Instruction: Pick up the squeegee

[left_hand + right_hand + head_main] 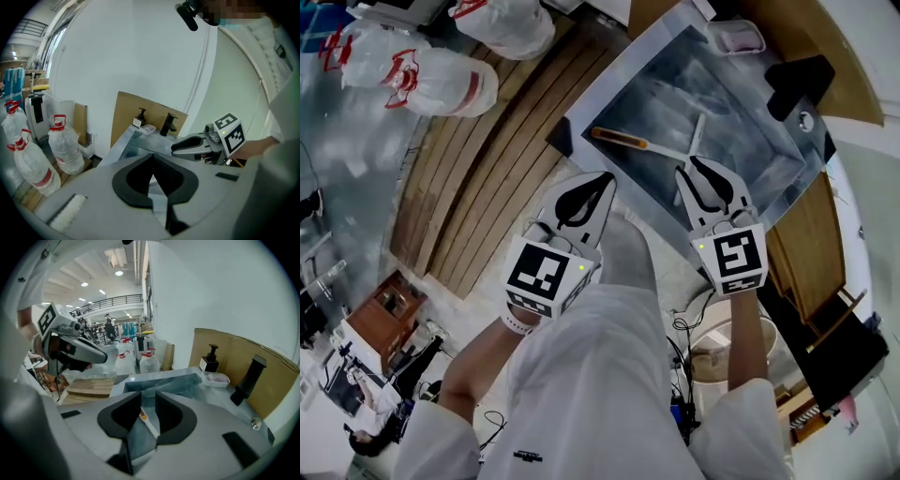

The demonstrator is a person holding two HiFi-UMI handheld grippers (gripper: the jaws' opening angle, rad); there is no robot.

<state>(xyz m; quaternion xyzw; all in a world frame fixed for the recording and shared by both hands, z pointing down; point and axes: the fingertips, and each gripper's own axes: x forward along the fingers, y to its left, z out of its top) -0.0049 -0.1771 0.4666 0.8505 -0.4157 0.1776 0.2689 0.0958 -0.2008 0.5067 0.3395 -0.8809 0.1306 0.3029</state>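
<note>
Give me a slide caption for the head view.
Squeegee lying in the steel sink, open right gripper aimed at it, left gripper shut alongside.

head view: overhead, steeply down on shiny steel sink basin (750, 141) | left gripper view: low, farther back, facing basin | right gripper view: close, just above basin rim | shared by all: basin, black tap (802, 80)

One sink (609, 80) holds one squeegee (623, 140). Along the sink's back rim stand one black faucet (797, 80), one soap dish (736, 37) and one pump dispenser (140, 117). Beside the sink are one wooden pallet (487, 159) and three water bottles (65, 147). Two grippers hang near the sink: left gripper (606, 178), right gripper (687, 169).
</note>
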